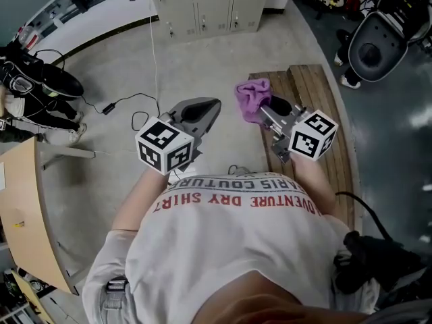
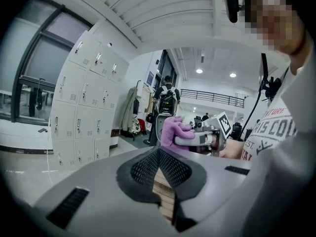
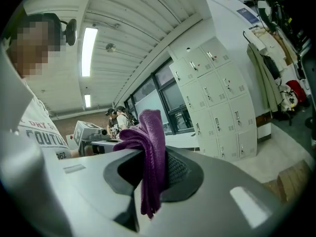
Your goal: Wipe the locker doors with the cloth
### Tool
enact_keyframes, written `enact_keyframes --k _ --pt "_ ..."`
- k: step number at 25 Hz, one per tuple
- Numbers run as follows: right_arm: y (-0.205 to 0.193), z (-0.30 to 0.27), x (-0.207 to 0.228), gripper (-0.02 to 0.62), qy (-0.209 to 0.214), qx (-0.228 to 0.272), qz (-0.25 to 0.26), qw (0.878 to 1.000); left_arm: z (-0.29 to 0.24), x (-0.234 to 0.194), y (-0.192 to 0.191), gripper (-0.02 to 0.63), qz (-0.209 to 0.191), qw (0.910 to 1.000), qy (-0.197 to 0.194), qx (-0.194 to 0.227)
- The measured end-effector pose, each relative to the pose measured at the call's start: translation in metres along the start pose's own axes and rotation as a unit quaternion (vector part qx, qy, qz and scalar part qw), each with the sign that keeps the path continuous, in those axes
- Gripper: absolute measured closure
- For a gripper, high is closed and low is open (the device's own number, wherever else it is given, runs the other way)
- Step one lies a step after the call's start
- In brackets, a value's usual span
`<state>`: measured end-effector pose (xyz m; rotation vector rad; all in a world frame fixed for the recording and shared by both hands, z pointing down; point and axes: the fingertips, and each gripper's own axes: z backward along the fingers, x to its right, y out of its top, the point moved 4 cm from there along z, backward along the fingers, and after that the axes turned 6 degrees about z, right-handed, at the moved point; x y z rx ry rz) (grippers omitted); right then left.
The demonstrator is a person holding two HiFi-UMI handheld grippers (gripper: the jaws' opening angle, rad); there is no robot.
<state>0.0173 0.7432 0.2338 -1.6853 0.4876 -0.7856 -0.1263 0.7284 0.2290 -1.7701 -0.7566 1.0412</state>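
While my right tool pinches the purple cloth, its folds droop limp between the jaws. Soft, light stuff, I judge, best gripped at the bunched middle so a flap hangs free. My left tool is closed, empty. The locker doors stand well off across the floor.

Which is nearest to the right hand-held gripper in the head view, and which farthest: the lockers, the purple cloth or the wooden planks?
Starting from the right hand-held gripper:
1. Purple cloth, pinched in its jaws.
2. Wooden planks, just below it and to its right.
3. Lockers, far ahead across the floor.
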Motion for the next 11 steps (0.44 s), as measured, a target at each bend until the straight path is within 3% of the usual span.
enact_keyframes --k 11 --pt "0.000 -0.006 0.012 0.534 -0.005 -0.002 0.001 1.000 -0.011 -0.011 0.005 0.604 -0.004 0.9998 -0.017 0.001"
